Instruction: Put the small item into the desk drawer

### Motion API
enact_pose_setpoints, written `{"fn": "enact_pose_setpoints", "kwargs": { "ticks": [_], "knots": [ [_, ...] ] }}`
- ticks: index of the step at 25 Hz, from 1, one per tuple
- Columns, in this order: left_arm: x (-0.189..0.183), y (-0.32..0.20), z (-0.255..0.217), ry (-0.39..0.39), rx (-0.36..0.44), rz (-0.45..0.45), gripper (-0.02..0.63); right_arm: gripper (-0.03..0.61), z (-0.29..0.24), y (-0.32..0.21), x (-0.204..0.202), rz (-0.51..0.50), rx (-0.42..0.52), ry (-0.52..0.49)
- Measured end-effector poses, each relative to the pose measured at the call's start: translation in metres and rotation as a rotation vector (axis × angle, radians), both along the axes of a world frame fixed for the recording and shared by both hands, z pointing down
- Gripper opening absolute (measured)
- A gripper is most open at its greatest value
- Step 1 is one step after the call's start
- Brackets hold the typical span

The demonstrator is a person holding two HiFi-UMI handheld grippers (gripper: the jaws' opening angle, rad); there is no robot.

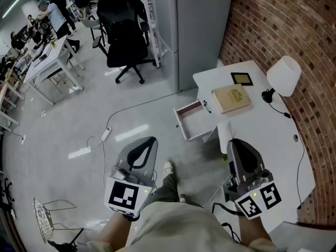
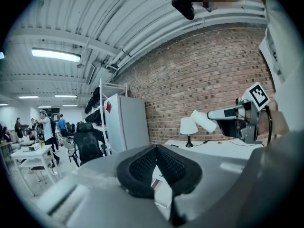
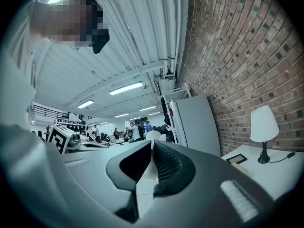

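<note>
Jaws of the right gripper (image 1: 230,147) are pinched on a small white cylindrical item (image 1: 224,133). It sticks out past the tips, its long axis running ahead, away from the person. The left gripper (image 1: 148,142) has its jaws pressed together on nothing. Just ahead and left of the held item, the white desk drawer (image 1: 193,118) stands pulled out, so a short leftward reach by the right hand looks enough. Beyond, a tan book (image 1: 231,98) and a white lamp (image 1: 284,75) sit on the white tabletop (image 1: 273,140).
</note>
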State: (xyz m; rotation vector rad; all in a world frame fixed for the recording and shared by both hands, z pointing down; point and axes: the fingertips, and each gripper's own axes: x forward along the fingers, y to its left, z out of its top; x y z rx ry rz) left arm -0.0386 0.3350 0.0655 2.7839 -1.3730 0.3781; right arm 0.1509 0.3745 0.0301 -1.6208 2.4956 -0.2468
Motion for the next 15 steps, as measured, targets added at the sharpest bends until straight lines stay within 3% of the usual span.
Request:
{"fn": "enact_pose_setpoints", "kwargs": {
  "ticks": [9, 15],
  "knots": [
    [-0.017, -0.124, 0.055, -0.047, -0.077, 0.057, 0.003, 0.020, 0.060, -0.134, -0.030, -0.006, -0.143, 0.052],
    [-0.021, -0.214, 0.103, -0.052, -0.176, 0.101, 0.003, 0.020, 0.129, -0.236, -0.049, -0.002, -0.270, 0.108]
  ]
}}
